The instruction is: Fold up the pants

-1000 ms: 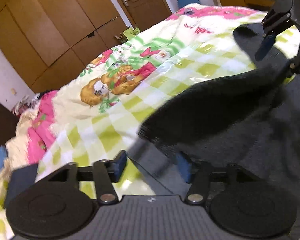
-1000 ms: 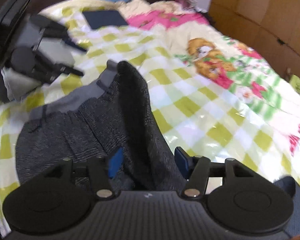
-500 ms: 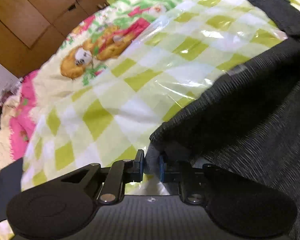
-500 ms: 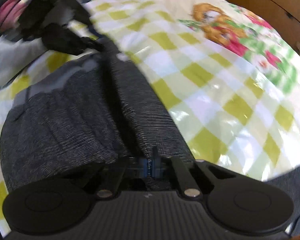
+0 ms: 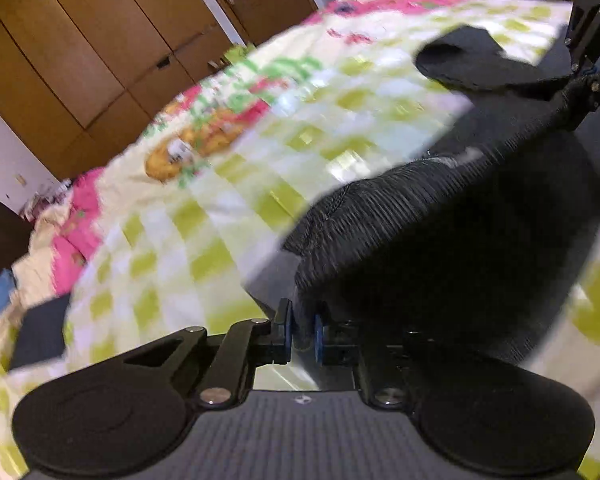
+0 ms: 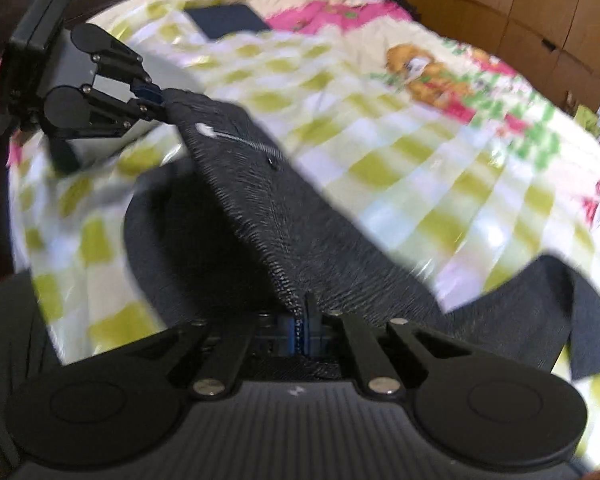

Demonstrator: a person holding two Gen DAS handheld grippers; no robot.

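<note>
Both tongs have just closed on the dark grey pants (image 5: 440, 248): the left tongs (image 5: 302, 330) pinch one waistband corner, the right tongs (image 6: 300, 330) the other. The waistband stretches between them, lifted off the checked bedspread (image 6: 440, 168).

Dark grey ribbed pants (image 6: 260, 208), waistband edge lifted and stretched taut. The rest sags onto the bed. One leg (image 5: 460, 60) lies flat.
</note>
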